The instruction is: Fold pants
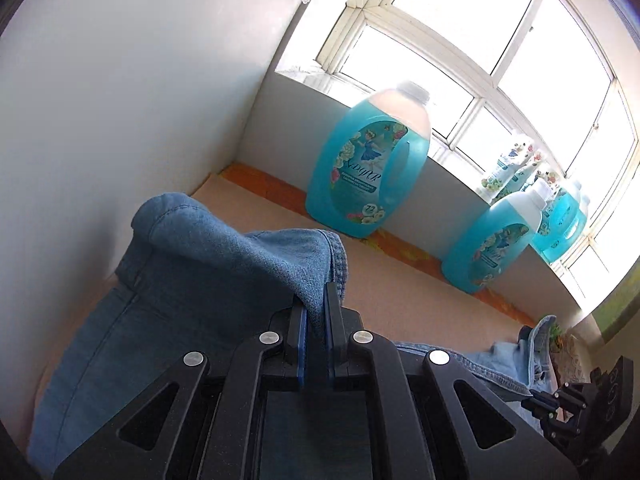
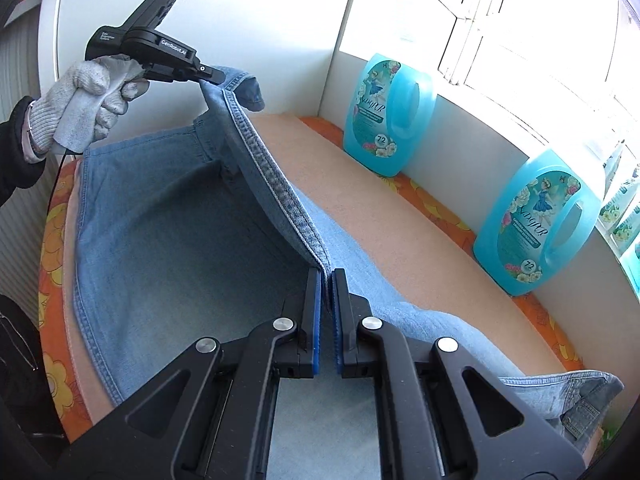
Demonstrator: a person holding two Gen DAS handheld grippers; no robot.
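From the left wrist, the left gripper (image 1: pixel 316 304) is clamped on a bunched fold of the blue denim pants (image 1: pixel 192 280), lifted off the peach-coloured table (image 1: pixel 400 280); the fabric hides most of the near table, and the far end of the pants is cut off low at the right. There the right gripper (image 1: pixel 532 400) shows only partly, its fingertips hard to make out. Two large blue detergent jugs stand along the wall, the nearer jug (image 1: pixel 368 164) and a second jug (image 1: pixel 492 244), with more bottles (image 1: pixel 560 208) on the sill, washed out by window glare and not countable. From the right wrist, the right gripper (image 2: pixel 327 280) is closed on the stitched hem edge, pulled taut up to the left gripper (image 2: pixel 218 76), held by a gloved hand (image 2: pixel 88 100) this view alone shows. Here the orange flowered cloth (image 2: pixel 52 248) under the pants appears, again with two jugs; the waistband (image 2: pixel 580 400) lies cut off at the lower right.
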